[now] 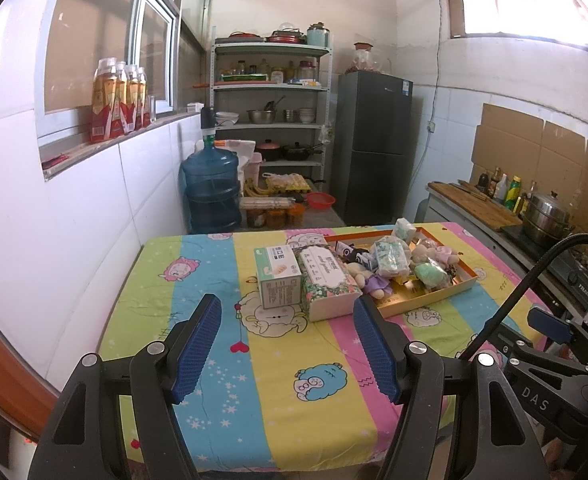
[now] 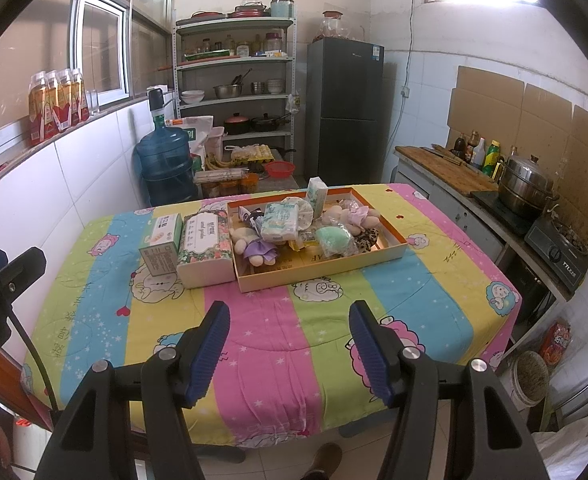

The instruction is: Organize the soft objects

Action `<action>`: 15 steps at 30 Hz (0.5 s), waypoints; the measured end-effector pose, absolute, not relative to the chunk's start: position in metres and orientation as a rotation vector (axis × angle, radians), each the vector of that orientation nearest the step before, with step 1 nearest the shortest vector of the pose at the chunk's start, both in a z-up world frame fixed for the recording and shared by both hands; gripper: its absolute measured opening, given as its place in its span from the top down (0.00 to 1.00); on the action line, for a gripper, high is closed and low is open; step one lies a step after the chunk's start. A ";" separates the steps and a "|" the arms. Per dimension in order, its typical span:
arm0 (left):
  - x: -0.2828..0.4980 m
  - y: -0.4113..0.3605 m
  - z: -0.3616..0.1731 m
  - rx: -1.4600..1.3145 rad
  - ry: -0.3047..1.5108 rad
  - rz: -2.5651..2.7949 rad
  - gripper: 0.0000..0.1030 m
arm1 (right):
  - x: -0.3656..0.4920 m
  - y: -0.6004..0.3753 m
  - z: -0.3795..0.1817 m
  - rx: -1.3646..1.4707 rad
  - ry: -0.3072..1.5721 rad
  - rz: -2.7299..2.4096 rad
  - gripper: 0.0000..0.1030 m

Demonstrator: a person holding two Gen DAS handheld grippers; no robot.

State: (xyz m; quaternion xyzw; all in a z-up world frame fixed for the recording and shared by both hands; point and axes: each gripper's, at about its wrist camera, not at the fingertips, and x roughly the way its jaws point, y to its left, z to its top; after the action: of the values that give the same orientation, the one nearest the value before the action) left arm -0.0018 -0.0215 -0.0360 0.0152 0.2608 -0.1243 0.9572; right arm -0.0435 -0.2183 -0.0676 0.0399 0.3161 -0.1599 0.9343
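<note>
Clutter's all in the tray [image 2: 392,254] mid-table, two boxes [image 2: 204,246] just left of it, and we've got both tongs, left [image 1: 286,344] and right [image 2: 290,344], apart over bare cloth [image 2: 266,360], holding nothing.

Fridge [image 2: 344,108] beside shelf rack [image 2: 234,76]; water jug [image 2: 166,160] below window.

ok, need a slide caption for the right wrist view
Right gripper open and empty above the striped tablecloth, facing an orange-rimmed tray piled with soft items beside two boxes.
</note>
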 end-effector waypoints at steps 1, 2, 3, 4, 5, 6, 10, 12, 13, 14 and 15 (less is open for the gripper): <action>-0.001 -0.021 -0.035 0.031 0.530 -0.252 0.32 | -0.044 -0.217 -0.068 0.082 0.647 -0.327 0.40; -0.001 -0.021 -0.035 0.030 0.530 -0.252 0.32 | -0.044 -0.218 -0.068 0.082 0.647 -0.326 0.40; -0.001 -0.021 -0.035 0.030 0.530 -0.252 0.32 | -0.043 -0.218 -0.068 0.081 0.646 -0.327 0.40; -0.001 -0.021 -0.035 0.031 0.530 -0.251 0.32 | -0.044 -0.217 -0.068 0.080 0.646 -0.327 0.40; -0.001 -0.021 -0.035 0.030 0.530 -0.252 0.32 | -0.043 -0.218 -0.068 0.082 0.647 -0.326 0.40; -0.002 -0.021 -0.036 0.030 0.530 -0.252 0.32 | -0.043 -0.218 -0.068 0.082 0.647 -0.326 0.40; -0.001 -0.021 -0.035 0.030 0.530 -0.252 0.32 | -0.043 -0.219 -0.067 0.082 0.647 -0.326 0.40; -0.001 -0.021 -0.036 0.030 0.530 -0.252 0.32 | -0.044 -0.218 -0.068 0.082 0.647 -0.327 0.40; -0.001 -0.021 -0.035 0.029 0.530 -0.252 0.32 | -0.043 -0.219 -0.067 0.082 0.647 -0.326 0.40; -0.001 -0.021 -0.035 0.029 0.530 -0.253 0.32 | -0.043 -0.219 -0.067 0.082 0.648 -0.326 0.40; -0.001 -0.021 -0.035 0.030 0.530 -0.252 0.32 | -0.043 -0.219 -0.067 0.082 0.647 -0.326 0.40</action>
State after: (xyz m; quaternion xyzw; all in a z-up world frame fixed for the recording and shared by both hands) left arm -0.0005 -0.0207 -0.0348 0.0146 0.2611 -0.1243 0.9572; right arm -0.0431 -0.2190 -0.0673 0.0402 0.3165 -0.1596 0.9342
